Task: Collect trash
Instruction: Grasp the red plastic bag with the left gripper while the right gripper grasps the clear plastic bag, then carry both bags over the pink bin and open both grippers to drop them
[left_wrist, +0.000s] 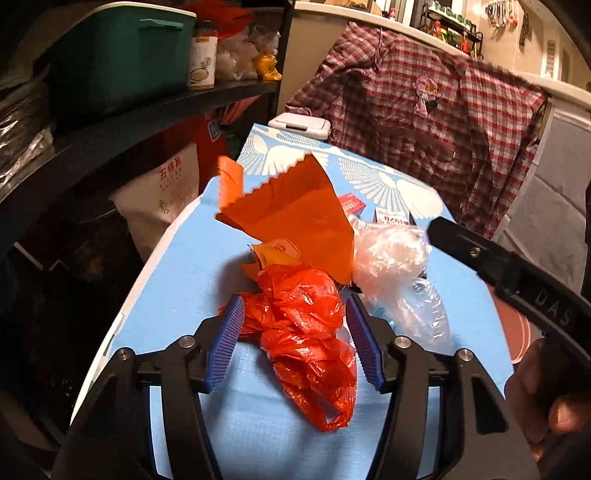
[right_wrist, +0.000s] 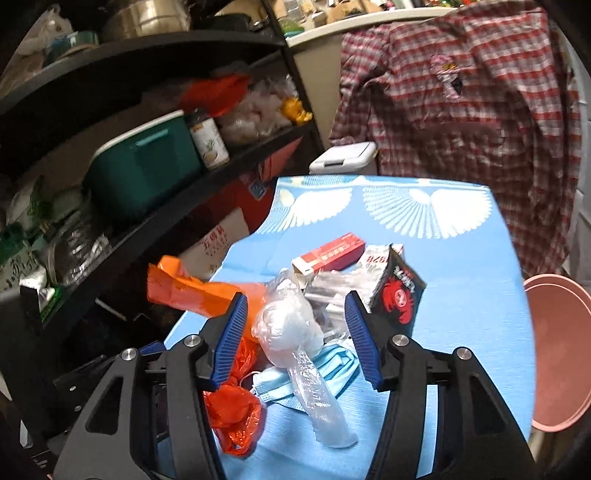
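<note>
A pile of trash lies on the blue table (left_wrist: 192, 295). My left gripper (left_wrist: 295, 332) is open, its blue pads on either side of a crumpled red plastic bag (left_wrist: 303, 325). Behind it stand an orange paper bag (left_wrist: 291, 218) and a clear plastic bag (left_wrist: 391, 258). My right gripper (right_wrist: 295, 325) is open around the clear plastic bag (right_wrist: 291, 328), which lies on a blue face mask (right_wrist: 332, 365). The red bag (right_wrist: 232, 406) is at its lower left. A red box (right_wrist: 328, 254), a black wrapper (right_wrist: 399, 291) and the orange bag (right_wrist: 184, 288) lie beyond.
A black shelf (right_wrist: 166, 206) with a green box (right_wrist: 140, 173) and a jar (right_wrist: 208, 142) stands left. A plaid shirt (right_wrist: 461, 110) hangs behind the table. A white bin lid (right_wrist: 343, 155) is at the far edge. A pink basin (right_wrist: 557, 369) sits right.
</note>
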